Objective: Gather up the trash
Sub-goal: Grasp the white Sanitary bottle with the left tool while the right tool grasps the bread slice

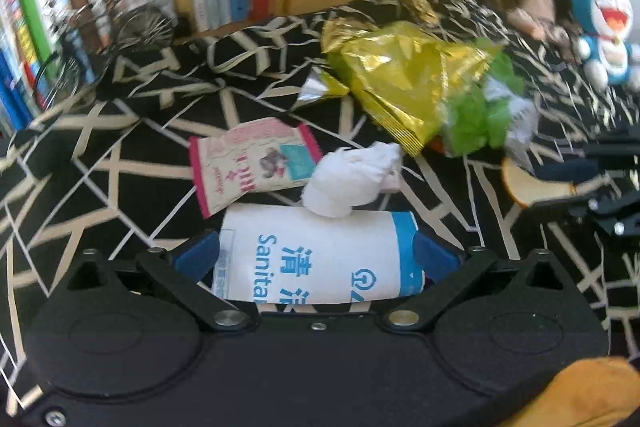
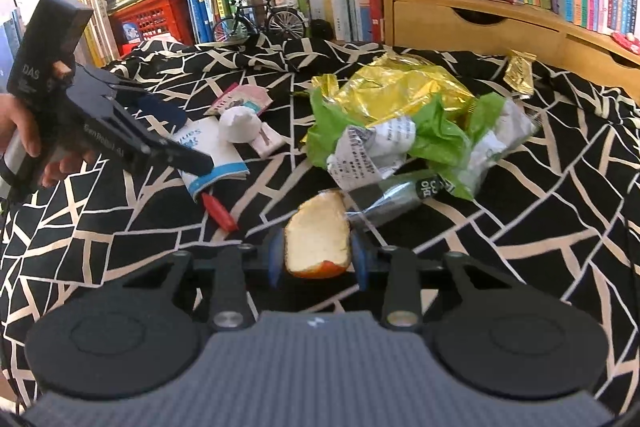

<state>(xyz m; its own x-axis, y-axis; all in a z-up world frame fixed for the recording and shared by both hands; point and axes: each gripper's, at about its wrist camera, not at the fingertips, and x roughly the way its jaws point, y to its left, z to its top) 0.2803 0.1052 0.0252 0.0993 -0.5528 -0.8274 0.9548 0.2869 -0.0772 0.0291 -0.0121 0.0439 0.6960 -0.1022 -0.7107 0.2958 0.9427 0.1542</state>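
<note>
My left gripper (image 1: 316, 257) is shut on a white paper sanitation bag (image 1: 320, 259) with blue print; both blue pads press its ends. In the right wrist view that gripper (image 2: 184, 139) sits at the left in a hand, over the bag (image 2: 216, 155). A crumpled white tissue (image 1: 352, 183) lies against the bag's far edge, beside a pink snack wrapper (image 1: 248, 163). My right gripper (image 2: 318, 259) is shut on a piece of orange peel (image 2: 318, 243), pith side up. Beyond it lies a heap of gold foil bag (image 2: 400, 87), green wrapper (image 2: 440, 131) and crumpled printed paper (image 2: 368, 151).
Everything lies on a black cloth with beige lines (image 2: 120, 247). A small red scrap (image 2: 218, 215), a dark clear wrapper (image 2: 400, 193) and a small gold wrapper (image 2: 520, 73) lie loose. Bookshelves, wooden drawers (image 2: 480, 23), a model bicycle (image 2: 256, 19) and a blue plush toy (image 1: 604, 27) ring the far edge.
</note>
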